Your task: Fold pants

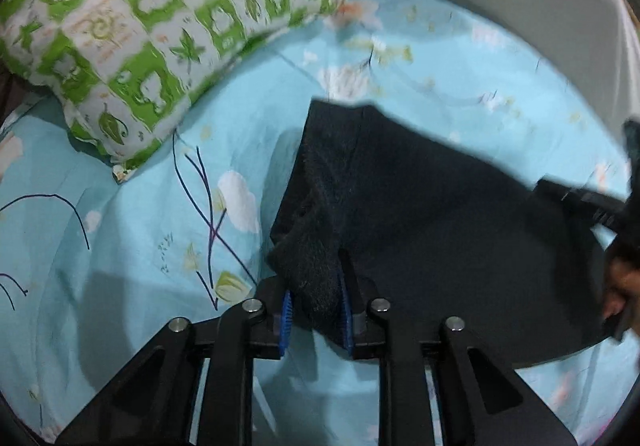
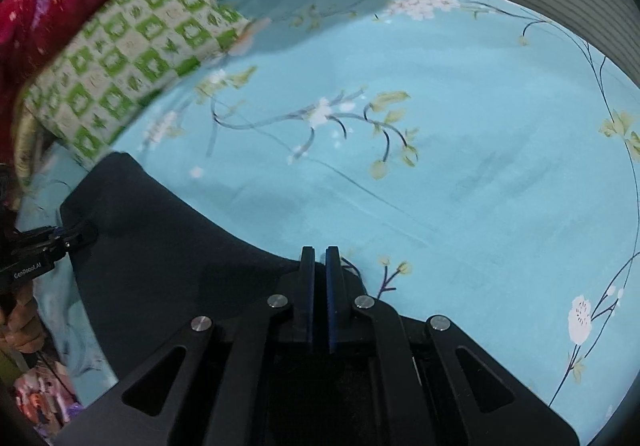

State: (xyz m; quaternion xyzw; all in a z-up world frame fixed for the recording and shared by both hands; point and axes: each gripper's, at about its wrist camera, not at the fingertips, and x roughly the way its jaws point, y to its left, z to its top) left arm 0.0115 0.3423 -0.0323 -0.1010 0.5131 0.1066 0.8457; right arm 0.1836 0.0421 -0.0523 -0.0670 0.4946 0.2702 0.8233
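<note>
Dark navy fleece-lined pants (image 1: 420, 214) lie flat on the light blue floral bedsheet (image 1: 120, 246), just beside the green-and-white checked pillow (image 1: 132, 26) at the head end. Both tongs are on the fabric.

Left gripper (image 1: 316, 310): blue pads (image 1: 286, 322) clamped around a bunched fuzzy fold at the left edge of the pants, looks like the waistband corner turned inside out. Thick wad, so the jaws stand partly apart, but it's a real grip.

Right gripper (image 2: 319, 286): jaws pinched nearly together at the opposite edge of the pants, fabric (image 2: 168, 258) running under and between the tips. Reads as clenched on a thin layer, though the cloth inside the pinch is hard to make out from the right wrist view.

Looks like the lift-and-carry step of a fold, both corners taken.

How I'd do it well:
- raise both hands together, same height, keep the edge taut between them so it doesn't sag
- carry over toward the far end, lay down with edges aligned
- watch the left wad: bulky grip may drag extra layers
- right pinch is shallow, may slip if tugged sideways
- stay clear of the pillow on the swing
</note>
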